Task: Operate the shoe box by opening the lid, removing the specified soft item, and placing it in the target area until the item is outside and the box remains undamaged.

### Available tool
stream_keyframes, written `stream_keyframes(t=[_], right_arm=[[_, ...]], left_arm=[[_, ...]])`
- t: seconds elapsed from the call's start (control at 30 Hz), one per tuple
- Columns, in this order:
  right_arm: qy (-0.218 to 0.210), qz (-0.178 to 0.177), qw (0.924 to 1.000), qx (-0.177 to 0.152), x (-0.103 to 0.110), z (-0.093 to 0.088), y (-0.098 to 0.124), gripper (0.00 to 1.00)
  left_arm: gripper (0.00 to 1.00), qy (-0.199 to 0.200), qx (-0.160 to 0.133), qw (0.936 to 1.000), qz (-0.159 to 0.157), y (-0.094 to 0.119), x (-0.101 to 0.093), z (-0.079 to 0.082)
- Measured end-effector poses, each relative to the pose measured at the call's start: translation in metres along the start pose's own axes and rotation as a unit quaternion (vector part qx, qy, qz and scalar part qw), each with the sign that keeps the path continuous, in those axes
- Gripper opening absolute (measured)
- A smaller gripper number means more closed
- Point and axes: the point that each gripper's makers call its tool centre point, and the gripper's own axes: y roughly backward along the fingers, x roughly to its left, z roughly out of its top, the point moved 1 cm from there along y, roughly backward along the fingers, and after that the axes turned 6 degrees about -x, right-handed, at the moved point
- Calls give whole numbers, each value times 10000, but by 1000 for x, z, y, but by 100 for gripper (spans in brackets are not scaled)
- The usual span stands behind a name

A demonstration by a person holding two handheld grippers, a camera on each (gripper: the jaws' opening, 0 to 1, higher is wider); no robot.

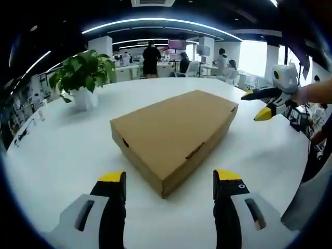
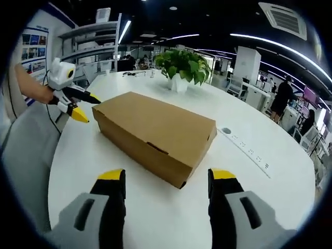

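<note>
Cardboard shoe box [image 1: 174, 137] sits shut on the white counter [image 1: 62, 150]. Left tool [image 1: 169, 179] and right tool [image 2: 167, 176] both spread wide, empty. Yanking the tucked lid tab could tear it.

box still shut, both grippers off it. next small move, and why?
Probably bring the left gripper forward to the lid's front edge by the tab slot. The box sits closed on the table, and both grippers are open, empty and clear of it; the right gripper hovers at the other side.
</note>
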Motion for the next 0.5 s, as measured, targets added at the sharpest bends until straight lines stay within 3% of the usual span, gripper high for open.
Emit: stream_keyframes(t=[0.5], right_arm=[[-39,78,9998,165,-8,-1,-28,53]], left_arm=[[63,227,23,9995,227,-19,-1,0]])
